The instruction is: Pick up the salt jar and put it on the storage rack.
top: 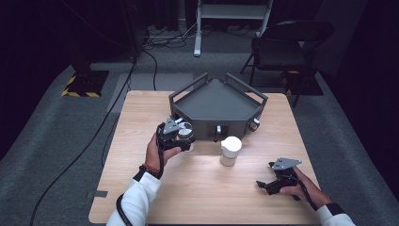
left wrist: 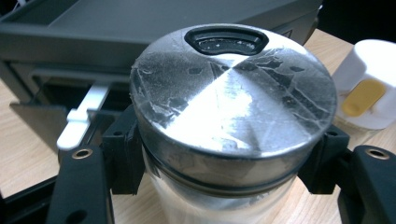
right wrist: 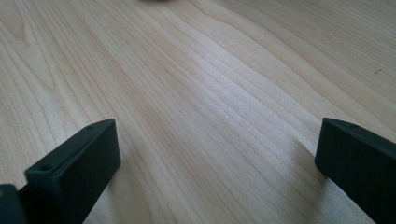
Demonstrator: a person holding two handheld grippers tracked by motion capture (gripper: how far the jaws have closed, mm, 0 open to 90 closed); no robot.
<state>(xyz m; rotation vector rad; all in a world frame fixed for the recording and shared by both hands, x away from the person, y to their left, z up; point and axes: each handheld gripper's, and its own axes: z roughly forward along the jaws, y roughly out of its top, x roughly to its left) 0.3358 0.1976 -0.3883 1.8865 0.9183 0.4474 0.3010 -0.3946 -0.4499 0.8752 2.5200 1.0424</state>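
Observation:
A clear jar with a round silver lid stands upright between the black jaws of my left gripper, which press on its sides just under the lid. In the high view my left gripper holds this jar just in front of the grey tray's left front corner, above the table. A white container with a yellow mark stands on the table to the right of it. My right gripper rests low over the bare wood at the front right, its jaws wide apart with nothing between them.
The grey tray with raised rails sits at the table's far middle, a white latch handle on its front wall. A dark chair stands on the floor behind the table. Cables run across the carpet at left.

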